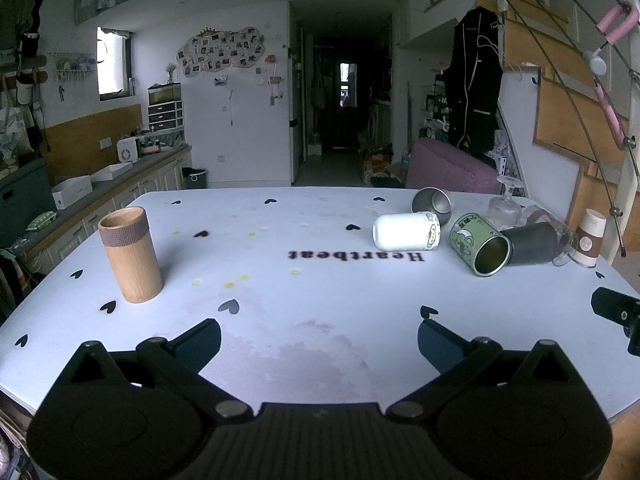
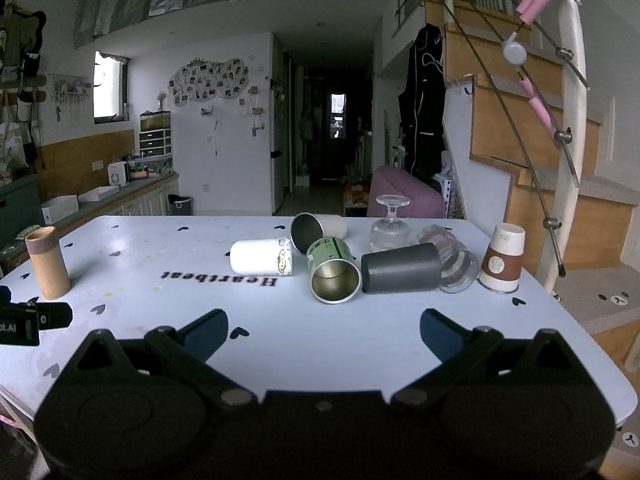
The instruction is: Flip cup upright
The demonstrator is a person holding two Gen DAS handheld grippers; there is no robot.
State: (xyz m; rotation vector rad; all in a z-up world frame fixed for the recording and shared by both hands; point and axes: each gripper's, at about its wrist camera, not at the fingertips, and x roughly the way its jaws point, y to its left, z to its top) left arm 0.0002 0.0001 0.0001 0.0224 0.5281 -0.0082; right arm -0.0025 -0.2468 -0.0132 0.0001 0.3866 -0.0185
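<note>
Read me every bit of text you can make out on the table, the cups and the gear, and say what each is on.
"Heartbeat": black letters on the white table, upside down to both cameras.
"ot.AI": partial white lettering on the left gripper body, cut off by the frame edge.
Paper cup: small marks near its top, too blurred to read.
Green cup and white cup: printed pictures only, nothing readable.

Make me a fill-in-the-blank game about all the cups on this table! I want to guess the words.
1. The bamboo cup stands upright, off by itself on the ____ side of the table.
2. The white cup lies on its ____.
3. The word printed on the table is ____.
4. The paper cup stands upside ____.

Missing words: left; side; Heartbeat; down
</note>
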